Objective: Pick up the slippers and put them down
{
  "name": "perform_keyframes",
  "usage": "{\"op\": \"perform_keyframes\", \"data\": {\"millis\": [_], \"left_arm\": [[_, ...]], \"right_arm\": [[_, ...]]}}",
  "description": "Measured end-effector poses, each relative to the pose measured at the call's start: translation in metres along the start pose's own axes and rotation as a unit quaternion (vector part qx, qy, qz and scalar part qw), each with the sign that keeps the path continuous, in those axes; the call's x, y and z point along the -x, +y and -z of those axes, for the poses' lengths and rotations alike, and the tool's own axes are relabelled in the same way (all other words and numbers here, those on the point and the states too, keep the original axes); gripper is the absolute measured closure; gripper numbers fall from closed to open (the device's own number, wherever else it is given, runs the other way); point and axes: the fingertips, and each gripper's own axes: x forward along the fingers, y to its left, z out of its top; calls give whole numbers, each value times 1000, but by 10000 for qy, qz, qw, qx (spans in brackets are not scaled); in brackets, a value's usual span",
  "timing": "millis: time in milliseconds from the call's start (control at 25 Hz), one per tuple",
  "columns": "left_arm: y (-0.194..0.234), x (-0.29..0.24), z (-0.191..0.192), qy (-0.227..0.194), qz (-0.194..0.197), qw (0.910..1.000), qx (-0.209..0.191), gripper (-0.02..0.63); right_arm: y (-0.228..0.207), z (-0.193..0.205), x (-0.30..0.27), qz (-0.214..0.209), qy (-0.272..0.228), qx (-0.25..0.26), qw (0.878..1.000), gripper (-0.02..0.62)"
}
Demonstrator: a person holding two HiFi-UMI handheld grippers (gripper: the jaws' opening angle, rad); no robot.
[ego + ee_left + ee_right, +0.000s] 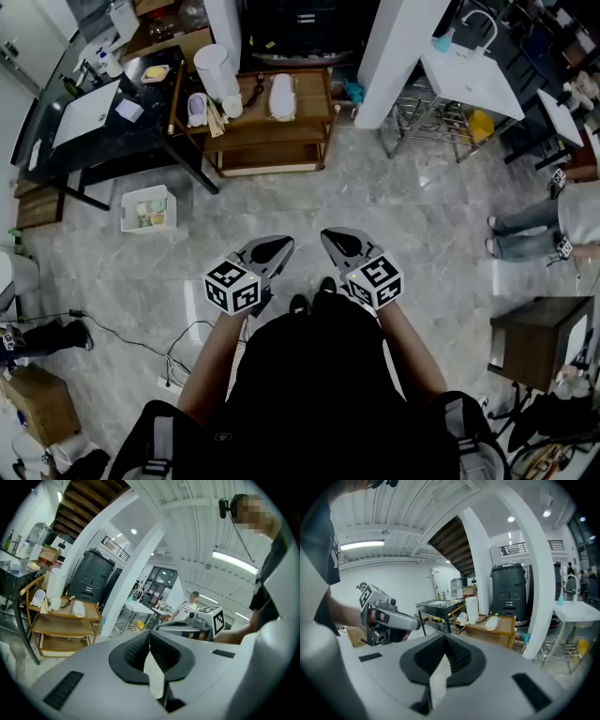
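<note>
Two slippers lie on the top of a low wooden shelf (309, 117) across the floor: a white one (281, 96) in the middle and a white-and-purple one (197, 108) at its left end. Both show small in the left gripper view, the white slipper (78, 608) and the other slipper (37, 598), and in the right gripper view (492, 623). My left gripper (279, 246) and right gripper (330, 236) are held side by side in front of my body, far from the shelf. Both are shut with nothing between the jaws.
A white cylinder (216, 70) stands on the shelf by the slippers. A black table (94, 122) stands left of it, a white crate (147, 208) on the floor. A white column (398, 56), a white table (473, 75), another person (544, 230) and a dark box (534, 337) are to the right. Cables (141, 342) trail at my left.
</note>
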Motion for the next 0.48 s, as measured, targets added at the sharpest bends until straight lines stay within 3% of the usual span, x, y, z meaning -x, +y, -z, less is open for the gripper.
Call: {"op": "perform_keyframes", "data": {"millis": [480], "left_arm": [[30, -13, -8, -23, -217, 9997, 82, 594]], "right_arm": [[-38, -2, -21, 22, 38, -46, 10000, 588]]}}
